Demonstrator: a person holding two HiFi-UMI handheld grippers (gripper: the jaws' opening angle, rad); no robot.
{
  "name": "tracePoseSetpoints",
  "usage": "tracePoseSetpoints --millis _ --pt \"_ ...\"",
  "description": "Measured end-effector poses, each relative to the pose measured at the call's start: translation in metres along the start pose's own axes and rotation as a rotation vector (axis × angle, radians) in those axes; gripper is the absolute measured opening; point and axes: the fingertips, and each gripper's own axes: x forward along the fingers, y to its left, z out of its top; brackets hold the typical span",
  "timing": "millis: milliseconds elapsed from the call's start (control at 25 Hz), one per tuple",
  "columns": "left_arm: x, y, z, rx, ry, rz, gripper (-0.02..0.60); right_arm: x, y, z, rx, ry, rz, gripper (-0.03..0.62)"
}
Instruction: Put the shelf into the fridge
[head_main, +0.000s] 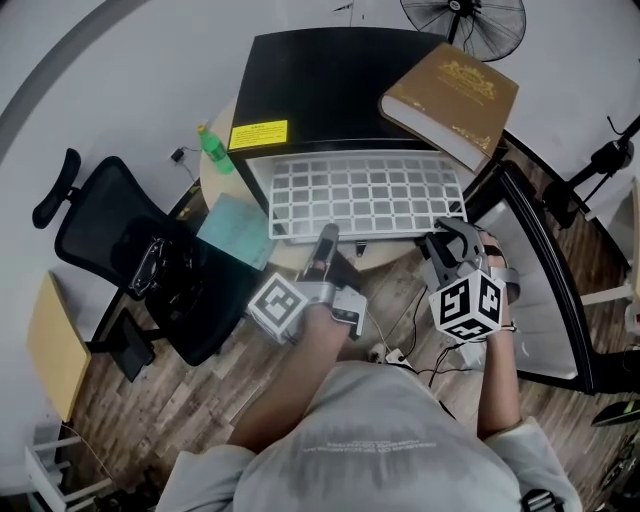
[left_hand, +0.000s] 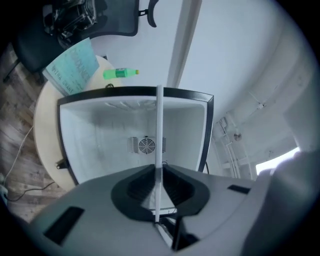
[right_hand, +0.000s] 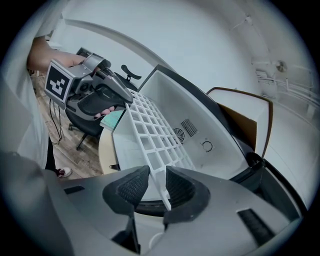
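A black mini fridge (head_main: 330, 80) stands on a round table with its door (head_main: 540, 270) swung open to the right. The white grid shelf (head_main: 360, 195) sticks partway out of the fridge's front. My left gripper (head_main: 325, 240) is shut on the shelf's front edge; in its own view the shelf (left_hand: 159, 130) runs edge-on between the jaws (left_hand: 157, 200) towards the white interior (left_hand: 100, 140). My right gripper (head_main: 448, 238) is at the shelf's right front corner. There the shelf rim (right_hand: 155, 135) lies between the jaws (right_hand: 156, 187), with a gap beside the left pad.
A thick brown book (head_main: 450, 95) lies on top of the fridge. A green bottle (head_main: 214, 150) and a teal book (head_main: 236, 230) sit on the table to the fridge's left. A black office chair (head_main: 130, 260) stands at the left, a fan (head_main: 465, 20) behind.
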Motion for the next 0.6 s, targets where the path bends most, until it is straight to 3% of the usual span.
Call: tracePoseSetpoints --millis 120,600 --pt "-0.0057 0.0006 0.0046 0.05 0.028 0.009 0.048 0.0025 0.0033 0.0017 -0.033 0.009 -0.009 0.118" --pt "-0.0045 0.0048 0.0062 0.022 0.016 0.044 0.039 0.0061 0.0039 0.0011 0.015 0.002 -0.004 0.117"
